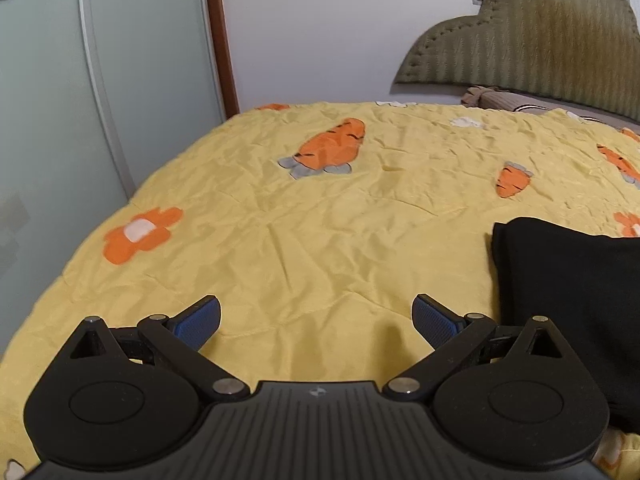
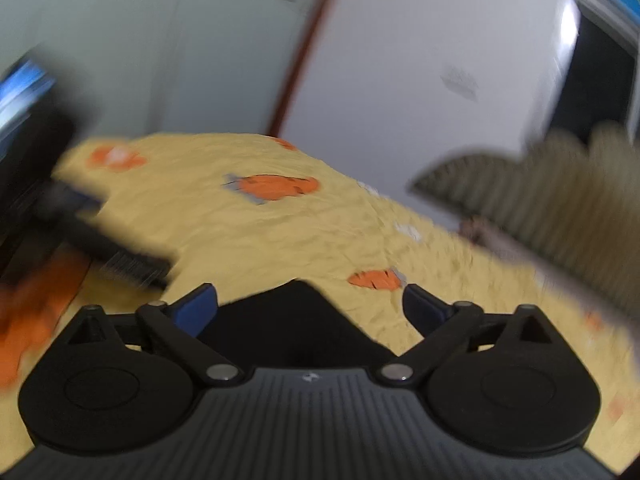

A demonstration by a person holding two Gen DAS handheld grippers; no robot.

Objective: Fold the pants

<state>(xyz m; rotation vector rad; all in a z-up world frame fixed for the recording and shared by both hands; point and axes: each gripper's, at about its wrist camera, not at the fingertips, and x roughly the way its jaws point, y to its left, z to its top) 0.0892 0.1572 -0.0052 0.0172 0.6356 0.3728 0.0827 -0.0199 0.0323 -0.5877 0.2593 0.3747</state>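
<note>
My left gripper point(image 1: 316, 322) hangs over the yellow bedspread point(image 1: 320, 248), its blue-padded fingers point(image 1: 198, 322) spread wide with only bare cloth between them. The black pants point(image 1: 568, 300) lie on the bedspread to the right of this gripper, just beside its right finger, in what looks like a folded bundle with a straight left edge. Beyond them I see a carrot print point(image 1: 334, 148), the padded headboard point(image 1: 532, 48) and a glass door point(image 1: 80, 80) at the left.

My right wrist view is blurred. My right gripper point(image 2: 310, 308) also has its fingers point(image 2: 198, 308) spread apart, and a corner of the pants point(image 2: 292, 320) sits below and between them; I cannot tell whether either pad touches the cloth. The left gripper point(image 2: 100, 240) shows as a dark smear at the left edge
</note>
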